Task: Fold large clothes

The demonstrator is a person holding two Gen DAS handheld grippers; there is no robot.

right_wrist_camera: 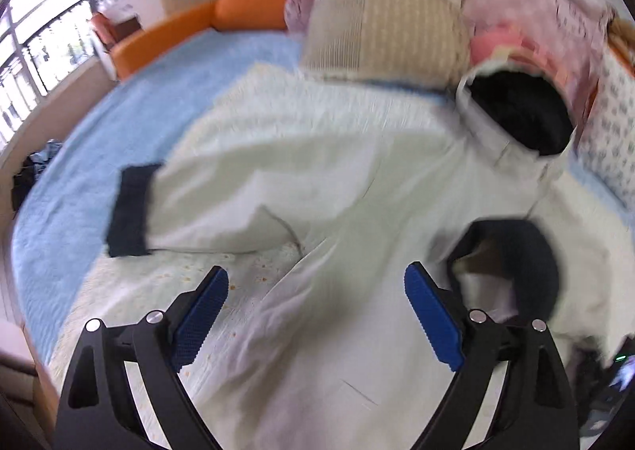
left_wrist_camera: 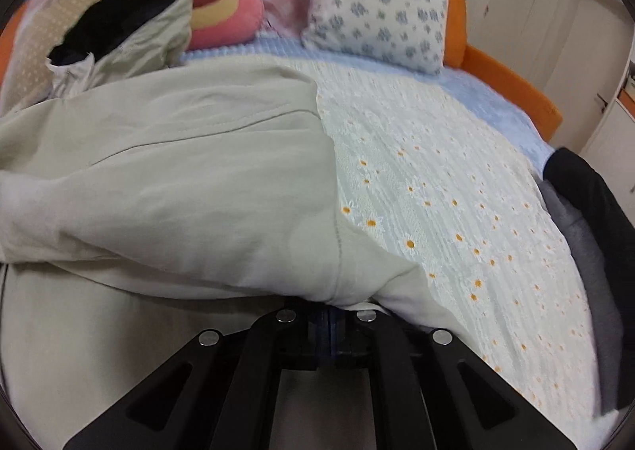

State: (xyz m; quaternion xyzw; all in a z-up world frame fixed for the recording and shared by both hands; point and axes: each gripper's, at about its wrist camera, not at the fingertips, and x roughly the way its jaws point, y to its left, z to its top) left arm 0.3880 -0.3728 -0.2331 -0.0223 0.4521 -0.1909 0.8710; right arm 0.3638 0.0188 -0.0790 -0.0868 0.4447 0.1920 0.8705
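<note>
A pale, hooded jacket [right_wrist_camera: 301, 156] is lying spread across the daisy-print cover [left_wrist_camera: 456, 188] in the middle of the bed [left_wrist_camera: 496, 100], its black-lined hood [right_wrist_camera: 520, 112] pointing toward the pillows at the head end. One sleeve is stretching out toward the window-side edge, ending in a dark cuff [right_wrist_camera: 129, 210]; a second dark cuff [right_wrist_camera: 516, 263] is curling over the body of the jacket, close to the right hand-held gripper [right_wrist_camera: 317, 307].

That right hand-held gripper is hanging over the jacket's lower body with its blue pads [right_wrist_camera: 202, 315] wide apart and nothing between them. The picture from it is smeared, so finer detail of the cloth there is hard to read. The left hand-held gripper [left_wrist_camera: 327, 321] is pinching a bunched fold of the jacket's cloth at the near edge of the bed, jaws nearly together on it.

The step in hand looks like bringing the second sleeve in. To do it well, the left one should be keeping its pinch steady as an anchor, while the right one is taking the outstretched sleeve near the cuff, lifting it just clear of the cover and laying it flat across the body without dragging the cover into wrinkles.
</note>
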